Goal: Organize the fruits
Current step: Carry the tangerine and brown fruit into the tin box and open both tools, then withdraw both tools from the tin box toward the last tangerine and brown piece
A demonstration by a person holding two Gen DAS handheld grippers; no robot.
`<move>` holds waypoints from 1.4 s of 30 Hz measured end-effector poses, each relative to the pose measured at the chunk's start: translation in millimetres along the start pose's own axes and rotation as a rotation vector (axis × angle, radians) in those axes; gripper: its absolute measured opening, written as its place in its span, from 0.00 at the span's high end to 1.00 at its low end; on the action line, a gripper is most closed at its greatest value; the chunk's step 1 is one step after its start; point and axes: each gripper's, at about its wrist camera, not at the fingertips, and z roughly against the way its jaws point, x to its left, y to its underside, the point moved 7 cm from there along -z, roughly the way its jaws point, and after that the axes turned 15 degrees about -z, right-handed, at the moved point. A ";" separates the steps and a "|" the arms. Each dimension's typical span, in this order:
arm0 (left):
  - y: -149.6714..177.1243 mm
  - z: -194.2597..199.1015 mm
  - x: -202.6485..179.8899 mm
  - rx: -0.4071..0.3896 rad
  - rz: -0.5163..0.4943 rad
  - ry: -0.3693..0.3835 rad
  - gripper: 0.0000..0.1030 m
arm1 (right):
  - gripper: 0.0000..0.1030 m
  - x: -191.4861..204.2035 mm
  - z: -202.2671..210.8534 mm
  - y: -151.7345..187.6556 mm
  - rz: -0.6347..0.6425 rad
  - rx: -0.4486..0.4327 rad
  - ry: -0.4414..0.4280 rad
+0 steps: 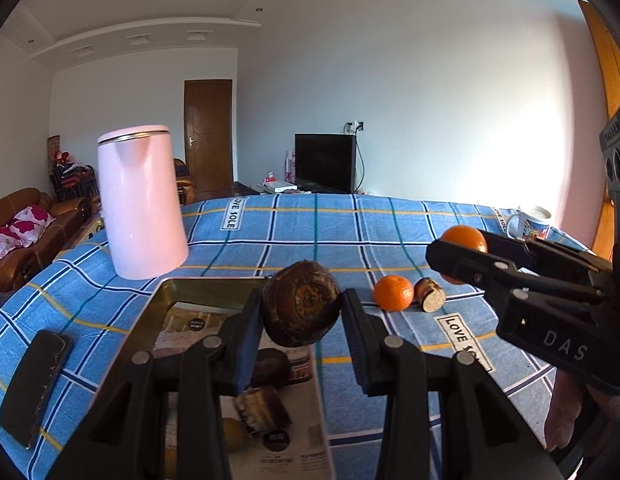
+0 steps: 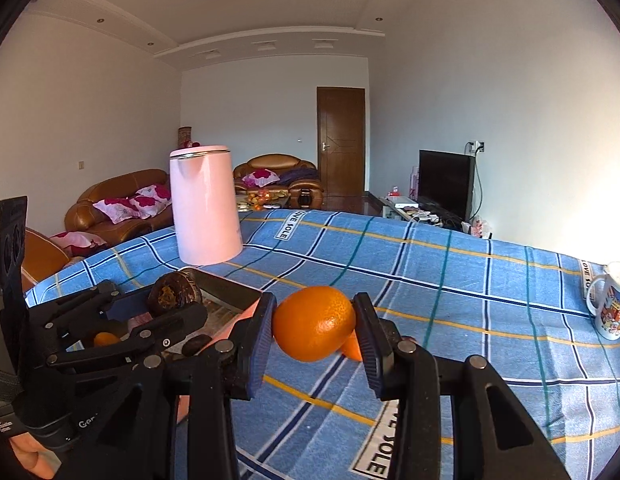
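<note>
My left gripper (image 1: 301, 312) is shut on a dark brown fruit (image 1: 299, 304) and holds it above the metal tray (image 1: 165, 292). The tray is lined with paper and holds two more brown fruits (image 1: 265, 404) and a yellowish one. My right gripper (image 2: 314, 326) is shut on an orange (image 2: 314, 322) and holds it above the blue checked cloth (image 2: 450, 320); it also shows in the left wrist view (image 1: 464, 256). A second orange (image 1: 394, 293) and a small brown cut fruit (image 1: 430, 300) lie on the cloth right of the tray. In the right wrist view the left gripper (image 2: 171, 304) is at the left over the tray (image 2: 229, 292).
A pink kettle (image 1: 141, 204) stands behind the tray. A dark phone (image 1: 35, 384) lies left of the tray. A printed mug (image 2: 610, 304) stands at the cloth's right edge. Sofas, a door and a TV are beyond the table.
</note>
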 end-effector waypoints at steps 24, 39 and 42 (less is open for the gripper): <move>69.9 9.6 77.6 0.140 0.066 -0.097 0.59 | 0.60 107.7 -94.8 65.3 0.095 0.330 -0.165; 4.7 8.7 19.3 0.049 0.002 -0.027 0.18 | 0.42 -34.5 -54.3 11.6 -0.069 0.212 0.098; -9.0 -4.1 -0.3 0.051 -0.006 0.008 0.16 | 0.42 -74.9 -57.8 4.9 -0.141 0.225 0.185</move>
